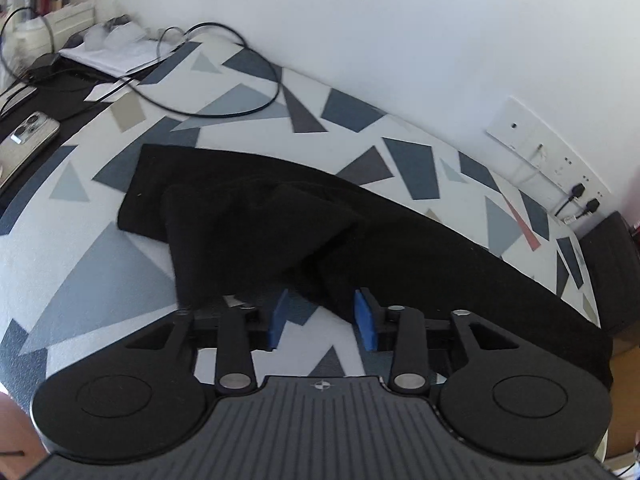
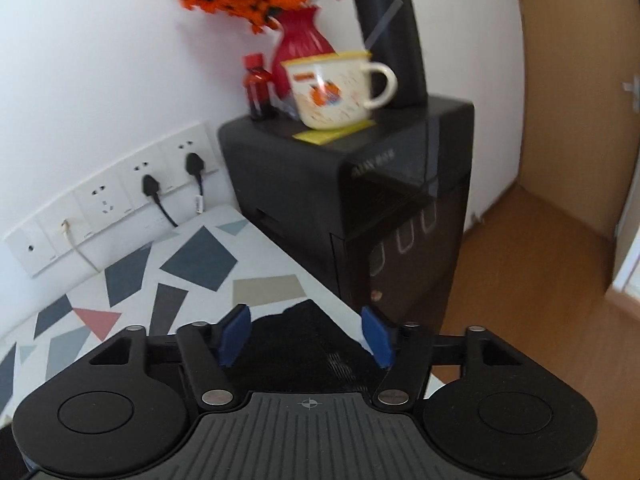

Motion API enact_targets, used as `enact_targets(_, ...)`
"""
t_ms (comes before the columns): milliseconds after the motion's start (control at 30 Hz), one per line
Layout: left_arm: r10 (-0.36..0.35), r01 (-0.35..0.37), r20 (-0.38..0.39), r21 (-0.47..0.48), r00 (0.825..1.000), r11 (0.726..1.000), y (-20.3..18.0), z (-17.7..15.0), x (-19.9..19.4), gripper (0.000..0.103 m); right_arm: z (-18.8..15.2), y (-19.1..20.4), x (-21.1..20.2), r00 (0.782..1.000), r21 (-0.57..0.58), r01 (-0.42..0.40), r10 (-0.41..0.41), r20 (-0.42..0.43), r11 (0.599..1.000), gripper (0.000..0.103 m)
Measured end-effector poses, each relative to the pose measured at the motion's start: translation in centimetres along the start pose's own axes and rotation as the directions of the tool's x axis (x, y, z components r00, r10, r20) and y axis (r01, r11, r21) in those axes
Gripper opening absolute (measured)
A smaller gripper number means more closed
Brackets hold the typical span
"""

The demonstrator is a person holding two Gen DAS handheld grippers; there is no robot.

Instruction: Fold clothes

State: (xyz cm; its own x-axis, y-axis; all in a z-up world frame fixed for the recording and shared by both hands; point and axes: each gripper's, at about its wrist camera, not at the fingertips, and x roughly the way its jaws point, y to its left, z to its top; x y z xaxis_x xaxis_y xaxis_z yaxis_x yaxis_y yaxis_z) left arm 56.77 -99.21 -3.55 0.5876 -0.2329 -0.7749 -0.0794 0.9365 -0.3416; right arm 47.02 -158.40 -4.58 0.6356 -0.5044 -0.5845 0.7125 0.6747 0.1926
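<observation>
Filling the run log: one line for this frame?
task: fold clothes | left gripper: open, at edge of black garment | right gripper: open over garment corner | garment on patterned table, partly folded

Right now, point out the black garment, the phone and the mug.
Black garment [image 1: 360, 232]: left wrist view, on the middle of the folded cloth.
Phone [image 1: 24, 142]: left wrist view, on its back, below the camera lenses.
Mug [image 2: 332, 92]: right wrist view, on its printed side.
</observation>
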Motion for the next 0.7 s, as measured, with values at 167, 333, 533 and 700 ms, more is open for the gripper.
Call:
enact_targets(167, 0.125, -0.126, -0.017, -0.038, 0.992, 0.991, 4.3, 0.1, -0.3, 0.053, -2.5, 5.9, -2.7, 0.985, -0.154, -0.173, 0.171, -0.022, 0.973, 0.062)
enact_targets(333, 0.161, -0.164, -0.04, -0.1, 0.986, 0.981, 8.1, 0.4, 0.2, 0.062, -9.2, 15.6, -5.0, 0.888, -0.368, -0.455, 0.381, -0.257, 0.811, 0.063)
enact_targets(533, 0.111, -0.116, -0.039, -0.191, 0.993, 0.975, 12.2, 3.2, 1.9, 0.065, -17.1, 26.3, -7.3, 0.771, -0.45, -0.633, 0.457, -0.444, 0.63, 0.067)
enact_targets(700, 0.027, -0.048, -0.075, -0.3, 0.997, 0.953, 15.1, 5.6, 4.9, 0.065, -21.2, 32.4, -7.9, 0.766, -0.519, -0.638, 0.405, -0.499, 0.568, 0.067)
